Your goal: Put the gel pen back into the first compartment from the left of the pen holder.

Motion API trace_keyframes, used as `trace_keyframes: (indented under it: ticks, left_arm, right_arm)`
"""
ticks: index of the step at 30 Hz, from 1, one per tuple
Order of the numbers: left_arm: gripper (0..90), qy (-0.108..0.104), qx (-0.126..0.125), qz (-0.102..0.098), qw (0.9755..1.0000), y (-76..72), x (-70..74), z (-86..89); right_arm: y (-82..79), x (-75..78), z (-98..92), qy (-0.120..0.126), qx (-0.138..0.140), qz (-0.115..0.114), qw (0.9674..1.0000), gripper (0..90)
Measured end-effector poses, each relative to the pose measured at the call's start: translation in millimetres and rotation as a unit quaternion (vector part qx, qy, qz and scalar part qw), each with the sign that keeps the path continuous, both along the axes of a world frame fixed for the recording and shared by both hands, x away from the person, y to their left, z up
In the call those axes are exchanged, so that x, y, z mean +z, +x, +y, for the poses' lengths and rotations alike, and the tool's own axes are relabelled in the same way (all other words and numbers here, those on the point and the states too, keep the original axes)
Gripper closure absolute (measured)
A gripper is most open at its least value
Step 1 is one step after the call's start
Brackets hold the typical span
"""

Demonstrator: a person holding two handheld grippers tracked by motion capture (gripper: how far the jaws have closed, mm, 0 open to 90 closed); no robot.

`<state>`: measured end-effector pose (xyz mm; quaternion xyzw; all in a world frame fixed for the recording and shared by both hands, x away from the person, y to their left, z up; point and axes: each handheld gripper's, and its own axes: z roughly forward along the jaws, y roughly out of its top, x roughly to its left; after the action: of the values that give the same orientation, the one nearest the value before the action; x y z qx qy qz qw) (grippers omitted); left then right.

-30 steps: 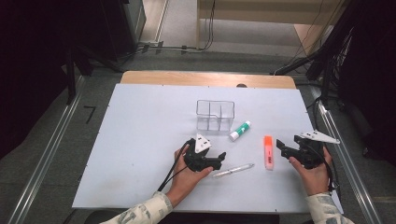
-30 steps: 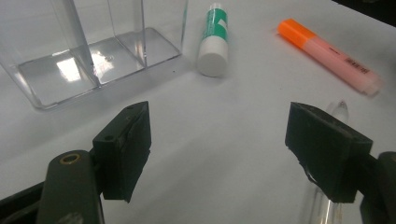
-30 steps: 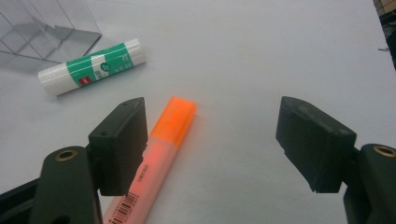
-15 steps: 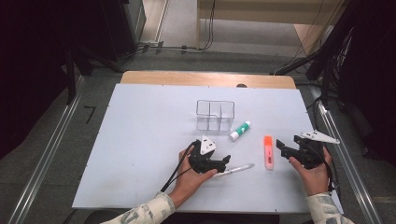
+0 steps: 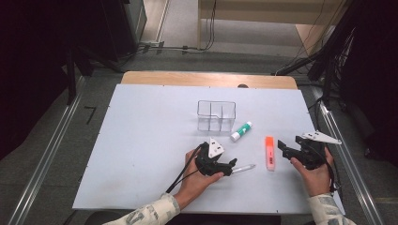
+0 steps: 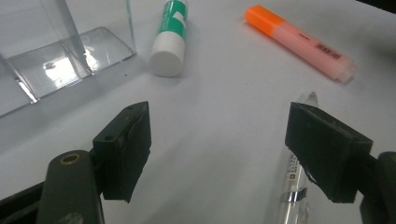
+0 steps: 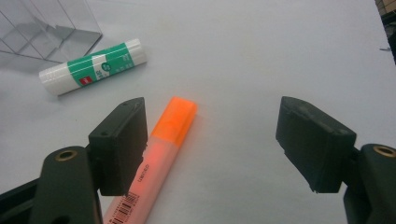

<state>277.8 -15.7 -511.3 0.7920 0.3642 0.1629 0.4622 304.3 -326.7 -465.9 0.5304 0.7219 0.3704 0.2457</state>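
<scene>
Pen (image 5: 243, 168) lay on the white table (image 5: 141, 140) in the high view, its near end touching the front of the left gripper (image 5: 226, 169), whose hand rested low on the table w/ jaws pointing right. Right gripper (image 5: 283, 146) sat just right of the highlighter (image 5: 269, 153), jaws apart. One clear box (image 5: 216, 116), one glue stick (image 5: 241, 131), one highlighter, one pen.

Left gripper view: jaws wide apart, nothing between; pen (image 6: 295, 182) ran under the right-hand jaw, not gripped. Glue stick (image 6: 170, 35) & highlighter (image 6: 299, 41) lay beyond.

Right gripper view: jaws wide apart; highlighter (image 7: 161, 147) passed beside the left-hand jaw, its orange cap between the jaws.
</scene>
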Motion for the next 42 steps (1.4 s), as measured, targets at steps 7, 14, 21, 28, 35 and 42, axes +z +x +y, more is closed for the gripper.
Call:
trace_keyframes:
  ticks: [7,14,21,28,35,42]
  left_arm:
    - [23.6,0.005,-0.005,-0.001,1.0000,-2.0,-1.2,-6.8]
    - [24.2,0.008,-0.011,-0.002,0.9999,-3.9,-2.3,-12.0]
    - [24.2,0.012,-0.016,-0.005,0.9998,-5.3,-3.0,-16.1]
    - [24.4,0.019,-0.022,-0.003,0.9996,-5.2,-2.9,-19.7]
    - [25.7,0.024,-0.028,-0.004,0.9993,-4.8,-3.0,-23.3]
    - [27.9,0.033,-0.038,-0.001,0.9988,-4.5,-3.3,-27.6]
  right_arm:
    - [0.2,-0.3,0.1,0.000,0.000,0.000,1.0000,23.9]
    - [0.1,-0.5,0.4,0.000,0.001,0.002,1.0000,23.9]
    - [0.2,-0.5,0.3,0.000,0.001,0.002,1.0000,23.9]
    - [0.3,-0.6,0.3,-0.001,0.001,0.002,1.0000,23.9]
    - [0.3,-0.6,0.4,-0.001,0.001,0.002,1.0000,23.9]
    - [0.4,-0.6,0.5,0.000,0.001,0.003,1.0000,23.9]
